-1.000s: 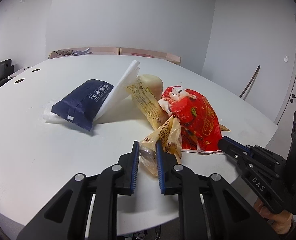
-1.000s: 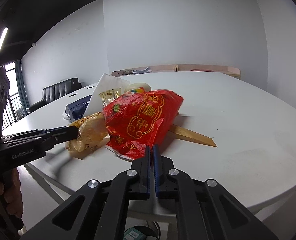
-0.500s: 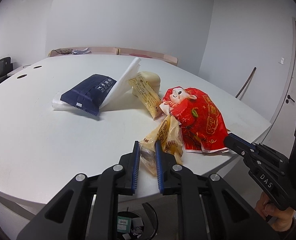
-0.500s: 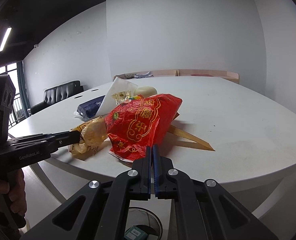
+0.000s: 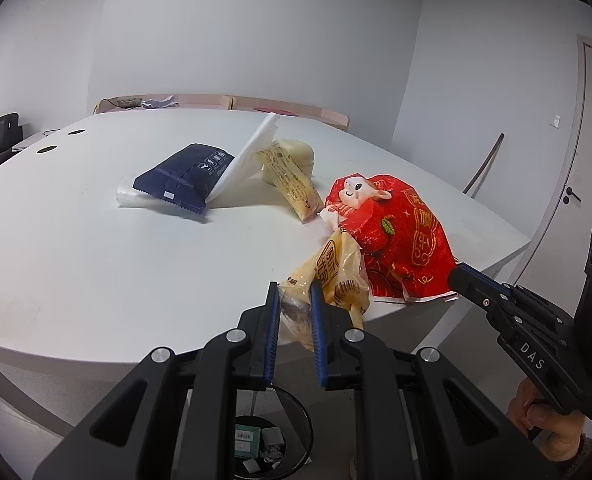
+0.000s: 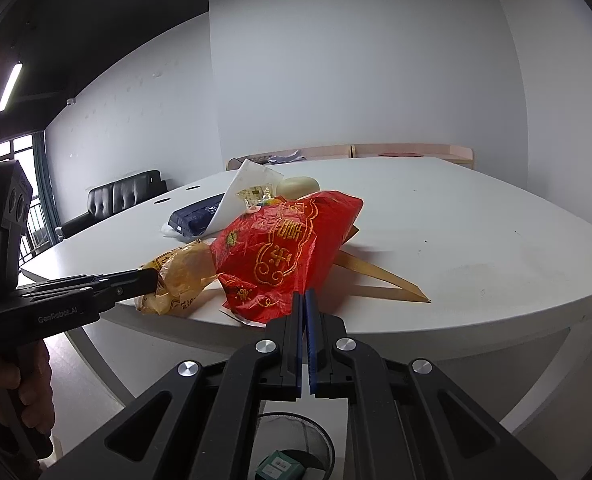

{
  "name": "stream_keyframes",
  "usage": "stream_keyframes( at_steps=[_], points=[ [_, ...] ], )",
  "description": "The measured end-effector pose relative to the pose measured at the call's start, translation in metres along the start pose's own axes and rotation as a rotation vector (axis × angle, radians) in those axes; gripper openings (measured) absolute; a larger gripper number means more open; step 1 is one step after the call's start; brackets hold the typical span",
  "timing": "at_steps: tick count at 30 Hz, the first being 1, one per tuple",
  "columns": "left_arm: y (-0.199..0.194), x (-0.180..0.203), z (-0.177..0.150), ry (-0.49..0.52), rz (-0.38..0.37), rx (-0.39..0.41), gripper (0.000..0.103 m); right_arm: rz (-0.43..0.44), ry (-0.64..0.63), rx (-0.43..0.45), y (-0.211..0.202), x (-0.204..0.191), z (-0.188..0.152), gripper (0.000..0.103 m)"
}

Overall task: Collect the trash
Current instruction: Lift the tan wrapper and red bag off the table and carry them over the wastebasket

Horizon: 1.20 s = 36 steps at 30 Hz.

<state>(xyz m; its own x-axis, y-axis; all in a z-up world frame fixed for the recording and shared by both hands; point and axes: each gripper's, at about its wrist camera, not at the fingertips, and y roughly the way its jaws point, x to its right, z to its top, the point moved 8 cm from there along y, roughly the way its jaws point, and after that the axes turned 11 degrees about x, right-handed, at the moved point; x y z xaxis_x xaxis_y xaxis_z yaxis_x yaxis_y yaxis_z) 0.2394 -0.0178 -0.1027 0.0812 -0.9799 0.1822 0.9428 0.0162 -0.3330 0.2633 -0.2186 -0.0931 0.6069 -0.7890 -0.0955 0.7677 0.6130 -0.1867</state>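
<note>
My left gripper (image 5: 294, 304) is shut on a crumpled yellow plastic wrapper (image 5: 332, 276) at the table's front edge; the wrapper also shows in the right wrist view (image 6: 180, 276). My right gripper (image 6: 304, 304) is shut on the near edge of a red plastic bag with gold print (image 6: 284, 248). In the left wrist view the red bag (image 5: 400, 236) lies at the table edge with the right gripper (image 5: 462, 280) at its corner. Farther back lie a dark blue packet (image 5: 184, 178), a white paper sheet (image 5: 244, 160) and a long yellow snack wrapper (image 5: 292, 184).
A black mesh waste bin (image 5: 268, 436) with some trash in it stands on the floor under the table edge; it also shows in the right wrist view (image 6: 292, 448). A brown paper piece (image 6: 380, 280) lies under the red bag. A black sofa (image 6: 124, 196) stands at the left.
Both grippers have pulled back and up from the table, dragging the yellow wrapper and the red bag to the table edge. The waste bin has come into view below.
</note>
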Motion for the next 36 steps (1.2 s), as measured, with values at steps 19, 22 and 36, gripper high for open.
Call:
stream_keyframes(
  at_steps=[19, 22, 36],
  points=[
    [-0.044, -0.027, -0.016, -0.035, 0.031, -0.006, 0.015, 0.061, 0.038, -0.011, -0.006, -0.027, -0.017, 0.022],
    [-0.048, -0.033, -0.018, -0.049, 0.04, -0.008, 0.015, 0.077, 0.041, 0.003, -0.003, -0.032, -0.018, 0.04],
    [-0.06, -0.048, -0.016, -0.063, 0.034, 0.011, 0.015, 0.068, -0.042, 0.052, 0.025, -0.062, -0.017, 0.026]
  ],
)
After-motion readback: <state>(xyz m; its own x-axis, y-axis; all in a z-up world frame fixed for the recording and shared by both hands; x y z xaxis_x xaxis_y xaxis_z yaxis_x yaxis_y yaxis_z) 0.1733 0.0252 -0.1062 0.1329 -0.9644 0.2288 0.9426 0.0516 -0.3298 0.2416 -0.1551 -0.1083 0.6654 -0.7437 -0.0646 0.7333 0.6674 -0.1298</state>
